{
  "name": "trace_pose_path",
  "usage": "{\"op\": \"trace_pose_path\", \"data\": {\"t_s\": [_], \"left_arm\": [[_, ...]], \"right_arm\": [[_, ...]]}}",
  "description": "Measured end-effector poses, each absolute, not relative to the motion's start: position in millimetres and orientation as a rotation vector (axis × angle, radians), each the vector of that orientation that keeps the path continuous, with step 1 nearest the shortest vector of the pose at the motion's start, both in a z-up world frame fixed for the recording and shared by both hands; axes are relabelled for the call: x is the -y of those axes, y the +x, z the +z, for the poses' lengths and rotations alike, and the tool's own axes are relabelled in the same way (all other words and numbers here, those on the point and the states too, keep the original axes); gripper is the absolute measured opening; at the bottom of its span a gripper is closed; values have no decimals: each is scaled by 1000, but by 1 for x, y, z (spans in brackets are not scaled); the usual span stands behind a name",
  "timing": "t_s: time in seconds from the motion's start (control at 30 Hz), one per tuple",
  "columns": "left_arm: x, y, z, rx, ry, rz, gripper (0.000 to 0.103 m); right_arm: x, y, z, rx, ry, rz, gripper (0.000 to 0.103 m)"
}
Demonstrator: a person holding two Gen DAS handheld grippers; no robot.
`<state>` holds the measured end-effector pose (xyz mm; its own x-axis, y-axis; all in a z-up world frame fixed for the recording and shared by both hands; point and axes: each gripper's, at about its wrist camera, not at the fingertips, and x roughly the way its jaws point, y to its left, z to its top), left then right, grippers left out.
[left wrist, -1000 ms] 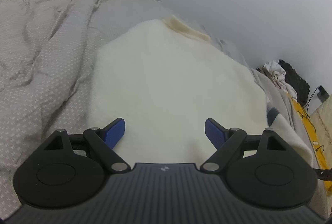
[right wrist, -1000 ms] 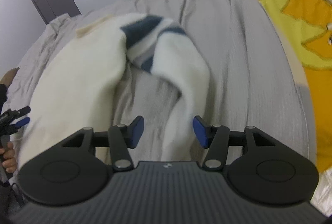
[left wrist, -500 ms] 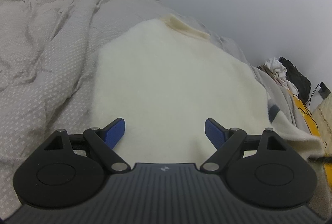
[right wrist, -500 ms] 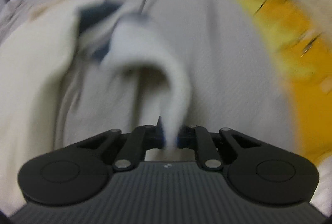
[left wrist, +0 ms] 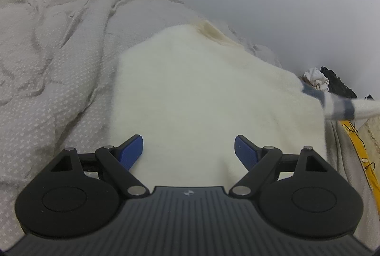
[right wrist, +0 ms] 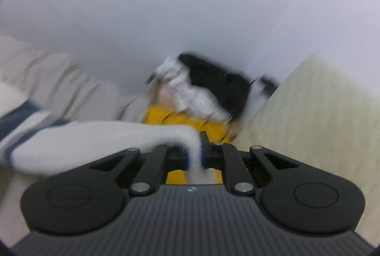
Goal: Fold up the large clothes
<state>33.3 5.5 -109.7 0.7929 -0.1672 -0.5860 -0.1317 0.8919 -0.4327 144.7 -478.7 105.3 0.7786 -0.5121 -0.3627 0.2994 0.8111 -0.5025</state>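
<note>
- Sweater (left wrist: 209, 99) — cream, fuzzy — lies flat on the bed (left wrist: 59, 61), body spread across the centre, collar at the far end near the wall.
- Its striped sleeve (right wrist: 71, 135) is lifted off the bed and drawn out to the right, in the grip of the right gripper (right wrist: 194, 156); the left wrist view shows the same sleeve stretched out past the body's right edge.
- Risk: the hold looks thin — only a narrow pinch of knit sits between the jaws. A fast swing could pull the fabric free, and the right view is blurred, which suggests speed.
- Risk: nothing pins the body, so tension on the sleeve could drag or rumple it and skew the fold line.
- Risk: clutter at the far right — a dark heap with white cloth (right wrist: 201, 87) and yellow fabric (right wrist: 180, 123); a wide arc could snag there.
- Right jaws: closed almost fully, fabric clamped between the blue pads.
- Left gripper (left wrist: 188, 151): jaws spread wide, nothing between them; it hovers over the near hem of the sweater. Whether the pads touch the knit I cannot tell.
</note>
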Motion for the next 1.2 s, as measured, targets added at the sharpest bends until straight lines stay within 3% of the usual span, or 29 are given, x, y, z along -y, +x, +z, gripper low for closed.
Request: {"op": "trace_pose_path", "data": {"t_s": [0.2,0.63,0.8,0.87,0.93,1.0,1.2], "left_arm": [[5,36,-108,-656,-471,-52,87],[32,45,-111,-673,-317,-51,87],[30,39,-106,-662,-314,-40,87],[28,36,-102,-652,-317,-33,87],[27,32,-98,-639,-322,-29,87],[26,27,-92,-626,-326,-28,87],[22,10,-76,-586,-349,-38,87]], "right_arm": [[508,176,118,-398,-551,-592,11],[596,141,-70,-665,-379,-597,12],[597,120,-92,-670,-259,-535,14],[596,114,-88,-687,-195,-517,20],[594,105,-78,-711,-92,-485,56],[588,91,-66,-709,9,-436,72],[546,47,-29,-703,166,-304,72]]}}
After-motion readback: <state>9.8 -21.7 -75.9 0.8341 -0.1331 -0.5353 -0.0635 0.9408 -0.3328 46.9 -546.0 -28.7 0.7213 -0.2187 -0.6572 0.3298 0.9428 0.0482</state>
